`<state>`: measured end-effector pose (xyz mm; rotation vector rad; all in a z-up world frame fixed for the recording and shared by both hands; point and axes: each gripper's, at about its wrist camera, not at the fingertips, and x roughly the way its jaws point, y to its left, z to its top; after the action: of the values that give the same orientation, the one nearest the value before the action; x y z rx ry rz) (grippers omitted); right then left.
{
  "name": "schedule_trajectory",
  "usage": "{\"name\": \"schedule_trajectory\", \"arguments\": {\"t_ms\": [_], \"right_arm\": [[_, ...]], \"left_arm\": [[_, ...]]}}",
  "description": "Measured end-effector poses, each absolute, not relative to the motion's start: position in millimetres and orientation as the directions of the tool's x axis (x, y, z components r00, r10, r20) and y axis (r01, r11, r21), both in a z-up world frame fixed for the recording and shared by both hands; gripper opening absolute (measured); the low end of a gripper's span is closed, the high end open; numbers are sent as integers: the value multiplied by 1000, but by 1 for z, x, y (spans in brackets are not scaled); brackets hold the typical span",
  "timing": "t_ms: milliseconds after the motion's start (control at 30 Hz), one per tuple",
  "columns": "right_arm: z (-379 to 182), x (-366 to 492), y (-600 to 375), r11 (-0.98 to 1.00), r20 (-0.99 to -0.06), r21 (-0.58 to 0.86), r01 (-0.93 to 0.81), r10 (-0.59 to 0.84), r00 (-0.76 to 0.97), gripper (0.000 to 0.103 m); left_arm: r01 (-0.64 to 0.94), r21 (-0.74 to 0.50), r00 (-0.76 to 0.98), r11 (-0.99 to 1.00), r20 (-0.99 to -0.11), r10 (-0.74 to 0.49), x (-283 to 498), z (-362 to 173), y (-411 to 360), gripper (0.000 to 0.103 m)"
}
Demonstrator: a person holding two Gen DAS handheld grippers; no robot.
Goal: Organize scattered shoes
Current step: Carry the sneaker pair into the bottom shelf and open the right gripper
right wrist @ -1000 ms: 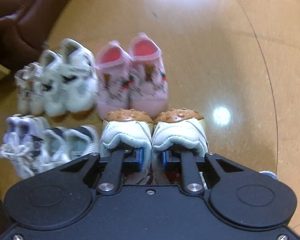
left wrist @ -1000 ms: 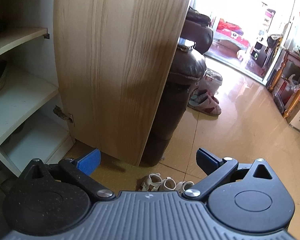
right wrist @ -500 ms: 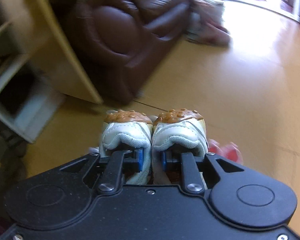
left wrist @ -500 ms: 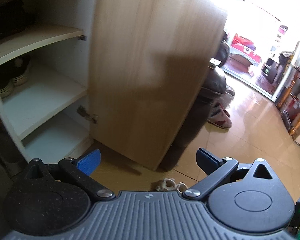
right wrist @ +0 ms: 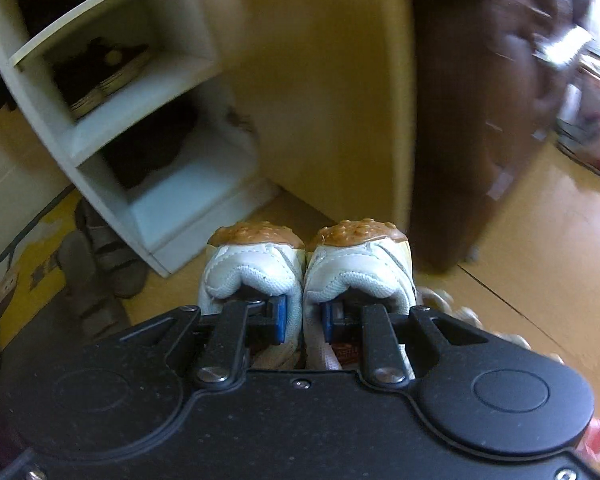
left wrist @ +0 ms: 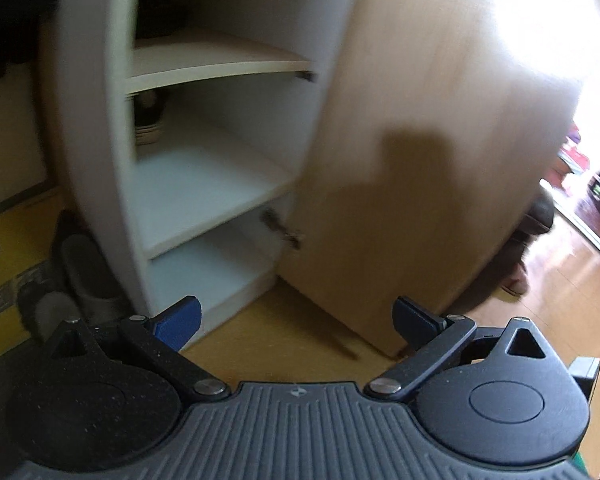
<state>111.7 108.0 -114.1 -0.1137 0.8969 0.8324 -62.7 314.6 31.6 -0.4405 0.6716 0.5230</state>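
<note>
My right gripper [right wrist: 303, 318] is shut on a pair of small white shoes with brown soles [right wrist: 308, 256], one finger inside each shoe, pinching their inner walls together. The pair hangs above the floor before the white shoe cabinet [right wrist: 112, 148], soles facing away. In the left wrist view my left gripper [left wrist: 296, 320] stands open with nothing between its blue pads, pointing at the same cabinet [left wrist: 204, 184] and its open wooden door [left wrist: 428, 168]. Dark shoes [right wrist: 108, 72] sit on an upper shelf; the lower shelves [left wrist: 196, 196] show bare white board.
Grey slippers [left wrist: 76, 276] lie on the floor left of the cabinet, beside a yellow mat [right wrist: 24, 264]. A brown leather sofa [right wrist: 484, 112] stands right of the door. More small shoes [right wrist: 464, 312] lie on the floor under my right gripper.
The right gripper lifted the white pair off the row of shoes and swung left towards the cabinet. The left gripper's view swung left too, from the door face to the shelves.
</note>
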Motion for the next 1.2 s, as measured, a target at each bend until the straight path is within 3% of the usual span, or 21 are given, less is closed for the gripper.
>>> {"name": "schedule_trajectory", "arguments": {"t_ms": [267,567,933,1200], "right_arm": [[-98,129,202,583,-695,229,-780,659,288,18],[-99,170,303,506,-689,205,-838,682,244,18],[-153,167,391,402,-691,154,-903,697,192,18],[-181,164,429,340,-624,132,-931,759,189,18]], "left_arm": [[-745,-244,595,621,-665,452,-91,29,353,102],[-774,-305,592,554,-658,465,-93,32,360,103],[-833,-272,527,481,-656,541,-101,25,376,103],[-881,-132,418,454,-665,619,-103,18,389,103]]}}
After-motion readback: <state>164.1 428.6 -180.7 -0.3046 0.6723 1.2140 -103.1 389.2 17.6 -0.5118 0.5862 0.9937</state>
